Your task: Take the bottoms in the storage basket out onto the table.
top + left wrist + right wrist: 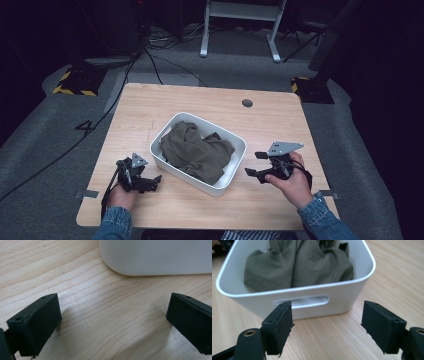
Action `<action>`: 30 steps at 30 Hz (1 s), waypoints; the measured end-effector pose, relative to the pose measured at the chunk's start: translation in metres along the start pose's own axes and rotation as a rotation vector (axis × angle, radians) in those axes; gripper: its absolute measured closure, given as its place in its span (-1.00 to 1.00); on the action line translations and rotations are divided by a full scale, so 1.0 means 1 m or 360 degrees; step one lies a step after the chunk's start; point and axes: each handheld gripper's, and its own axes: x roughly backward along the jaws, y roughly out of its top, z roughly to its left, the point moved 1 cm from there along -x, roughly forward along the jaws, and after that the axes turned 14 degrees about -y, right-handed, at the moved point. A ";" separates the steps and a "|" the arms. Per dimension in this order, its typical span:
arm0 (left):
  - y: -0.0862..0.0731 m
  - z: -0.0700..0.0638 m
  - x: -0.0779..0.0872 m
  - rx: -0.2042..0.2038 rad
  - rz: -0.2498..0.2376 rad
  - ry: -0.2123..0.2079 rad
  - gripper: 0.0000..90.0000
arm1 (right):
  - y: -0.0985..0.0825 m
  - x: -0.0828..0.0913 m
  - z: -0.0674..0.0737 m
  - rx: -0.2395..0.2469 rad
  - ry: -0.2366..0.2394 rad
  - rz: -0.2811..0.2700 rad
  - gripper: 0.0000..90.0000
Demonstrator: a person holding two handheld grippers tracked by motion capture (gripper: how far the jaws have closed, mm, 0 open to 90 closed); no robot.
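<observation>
A white plastic bin [230,175] sits mid-table with a crumpled olive-green cloth [197,150] inside it. In the right gripper view the bin [352,293] shows its handle slot, and the cloth [297,265] fills it. My left gripper [154,183] rests low on the table just left of the bin, open and holding nothing; its view has the bin's rounded corner [150,257] ahead of the spread jaws [113,322]. My right gripper [255,164] stands open right of the bin, jaws [327,327] facing its short wall, nothing between them.
The wooden table [150,110] has a round cable hole [247,103] at the back. Bare wood lies behind and in front of the bin. Beyond the table are grey floor, cables [150,55] and white desk legs [272,30].
</observation>
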 end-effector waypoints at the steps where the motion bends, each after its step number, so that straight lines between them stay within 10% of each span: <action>1: 0.000 0.000 0.000 -0.0001 0.0000 -0.0001 -1.00 | 0.000 0.000 0.000 0.0000 0.0000 0.0000 -0.45; 11: 0.000 0.001 0.000 -0.0008 0.0000 -0.0015 -1.00 | 0.036 0.001 0.007 0.0024 0.0036 -0.0033 -0.45; 30: 0.001 0.001 -0.001 -0.0003 -0.0002 -0.0010 -1.00 | 0.101 -0.048 0.023 0.0091 0.0065 -0.0026 -0.59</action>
